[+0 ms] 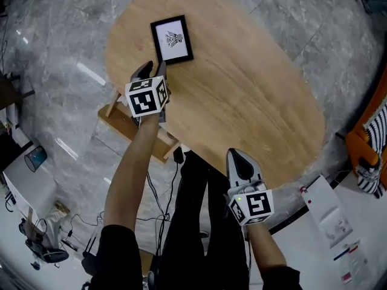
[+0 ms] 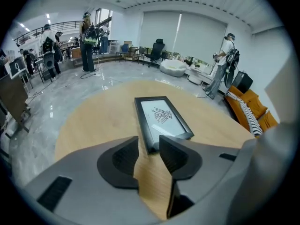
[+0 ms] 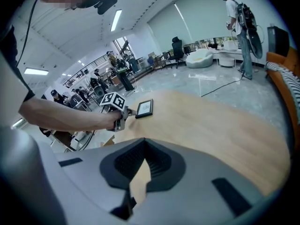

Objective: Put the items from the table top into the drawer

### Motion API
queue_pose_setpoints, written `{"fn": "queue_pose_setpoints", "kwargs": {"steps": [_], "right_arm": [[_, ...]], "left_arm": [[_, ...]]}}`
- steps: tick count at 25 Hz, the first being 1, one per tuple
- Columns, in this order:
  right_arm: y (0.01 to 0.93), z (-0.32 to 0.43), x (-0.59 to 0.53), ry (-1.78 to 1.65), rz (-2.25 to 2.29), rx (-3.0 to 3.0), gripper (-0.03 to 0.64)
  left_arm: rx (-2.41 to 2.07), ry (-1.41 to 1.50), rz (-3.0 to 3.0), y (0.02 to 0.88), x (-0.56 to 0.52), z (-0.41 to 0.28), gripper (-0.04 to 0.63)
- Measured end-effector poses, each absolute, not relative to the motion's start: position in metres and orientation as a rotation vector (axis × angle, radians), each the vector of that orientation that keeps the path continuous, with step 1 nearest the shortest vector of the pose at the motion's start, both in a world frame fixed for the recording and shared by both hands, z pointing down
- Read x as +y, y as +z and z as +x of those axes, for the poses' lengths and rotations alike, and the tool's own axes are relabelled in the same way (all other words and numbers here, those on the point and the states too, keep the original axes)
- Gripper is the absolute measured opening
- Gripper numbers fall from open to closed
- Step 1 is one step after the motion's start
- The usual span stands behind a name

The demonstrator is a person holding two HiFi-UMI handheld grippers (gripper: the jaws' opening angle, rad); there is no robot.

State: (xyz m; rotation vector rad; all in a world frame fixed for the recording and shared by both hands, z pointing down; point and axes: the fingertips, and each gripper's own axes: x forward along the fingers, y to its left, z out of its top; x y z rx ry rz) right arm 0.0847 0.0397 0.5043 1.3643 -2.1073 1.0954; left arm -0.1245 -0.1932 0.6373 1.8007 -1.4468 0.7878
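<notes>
Nearest the person, and well apart from the picture frame (image 1: 172, 39), the right tool (image 1: 240, 156) hovers over the near rim of the desk (image 1: 254, 95). Its jaws are clenched together on nothing, as its own view shows, with only bare wood below them. It looks parked there, out of the way, while the other arm works. Farther out, the left tool (image 2: 149, 142) is stretched toward the frame and tilted down at it. Its jaws stand released, and the frame's near short edge lies just at the gap between their tips, with no pad pressing on it. That spread and that line-up suit a pinch on the frame's thin rim, probably the next move. The frame itself lies flat, face up, on the far left part of the desk, the only item on the top, so the task seems barely begun. Below the left tool, on the person's side of the frame, a wooden ledge (image 1: 118, 121) juts out from under the desk edge. This may be the open drawer, though its inside is not visible. Beyond the frame there is only grey marbled floor (image 1: 60, 29).
</notes>
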Motion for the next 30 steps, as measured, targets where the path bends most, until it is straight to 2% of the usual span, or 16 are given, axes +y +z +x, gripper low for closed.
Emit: {"fn": "queue_pose_setpoints", "kwargs": {"steps": [11,18,30], "right_arm": [[0.51,0.108,0.034,1.088,1.422,-2.059,0.008],[0.51,0.107,0.03,1.098,1.428,-2.063,0.008],[0.511,0.105,0.032,1.084,1.42,-2.07,0.008]], "left_arm": [[-1.375,0.853,1.741,0.657,-0.237,-0.128,0.144],[-1.388,0.861,1.753,0.657,-0.239,-0.126,0.071],[-1.409,0.88,1.841,0.647,-0.224,-0.121,0.069]]}}
